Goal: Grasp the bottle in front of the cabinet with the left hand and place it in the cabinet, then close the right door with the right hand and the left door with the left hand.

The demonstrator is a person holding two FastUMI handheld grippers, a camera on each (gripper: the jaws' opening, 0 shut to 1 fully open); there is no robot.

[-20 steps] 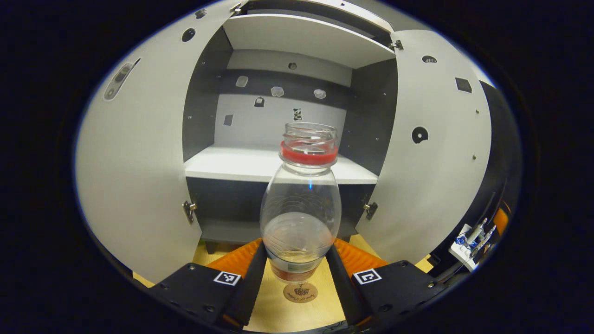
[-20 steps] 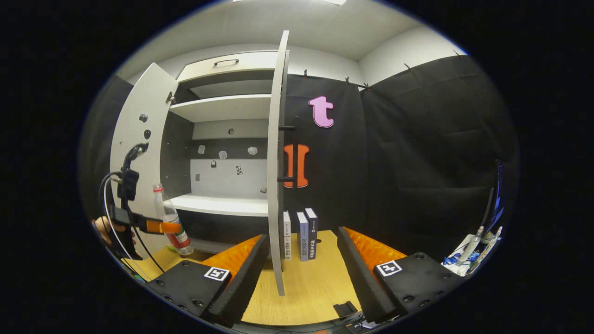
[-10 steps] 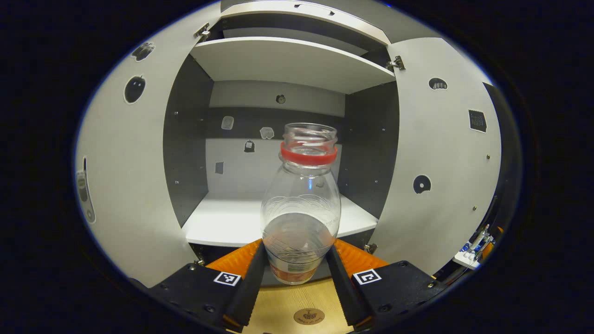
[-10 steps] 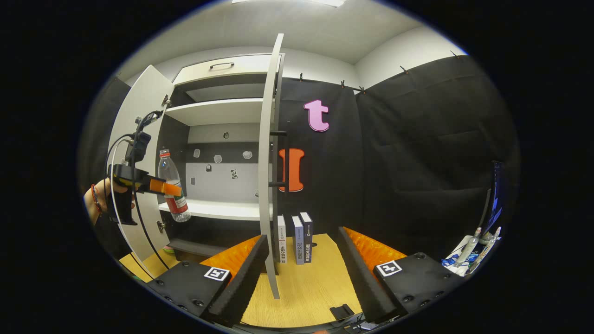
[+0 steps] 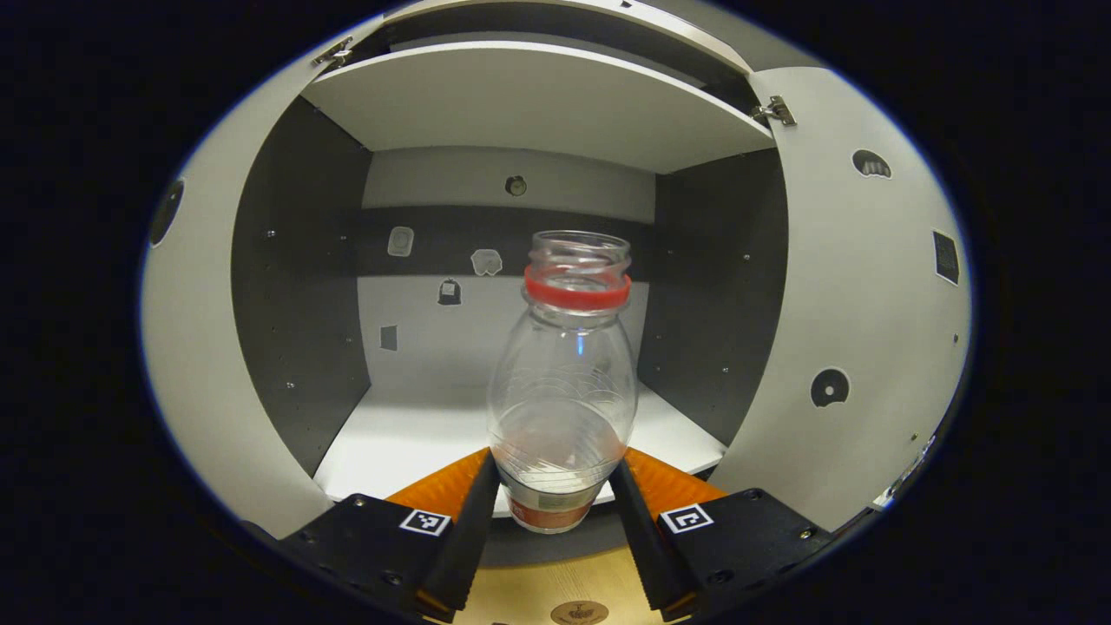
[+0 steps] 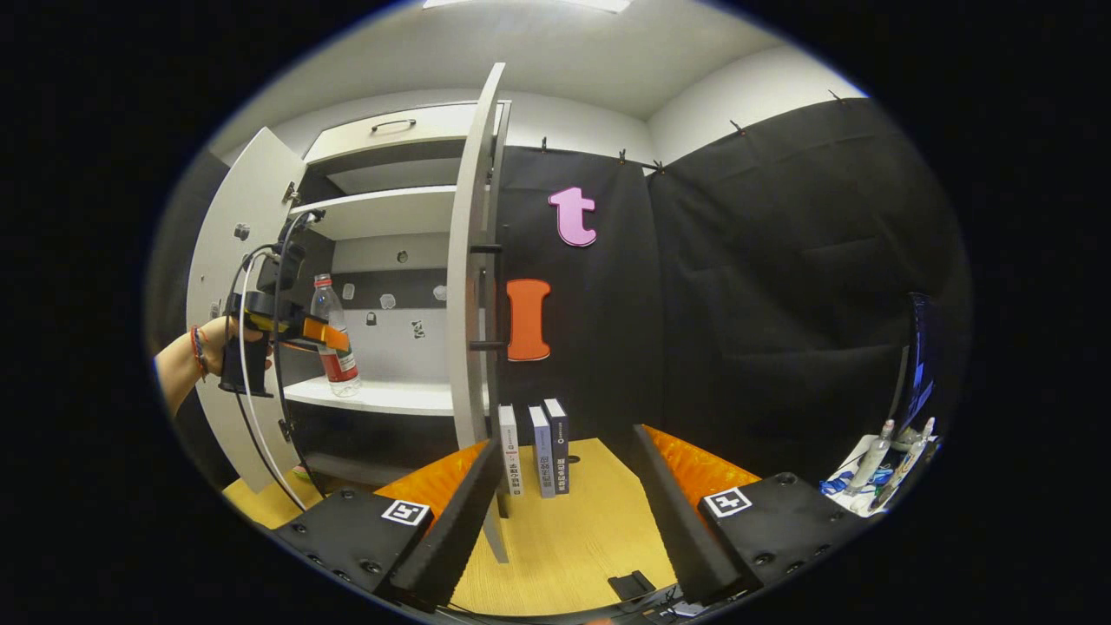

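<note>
Cabinet first: the tall white-and-grey cupboard [image 5: 555, 104] stands with both doors swung wide, its right door [image 6: 473, 260] edge-on in the right gripper view and its left door [image 6: 239, 286] folded back behind the hand [image 6: 213, 334]. Below sits the pale wooden bench [image 6: 564, 538], with three upright books [image 6: 534, 447] near the door's foot. Our left claw [image 5: 555, 503] is clenched on the clear plastic bottle with the red neck ring [image 5: 564, 382], both fingers pressing its lower body, and the bottle hangs upright just over the front edge of the white lower shelf [image 5: 417, 434]. We judge the placing step is under way; next we should carry it deeper, set it down, then let go. Our right claw [image 6: 564, 521] is spread and grasps nothing, waiting near the right door.
</note>
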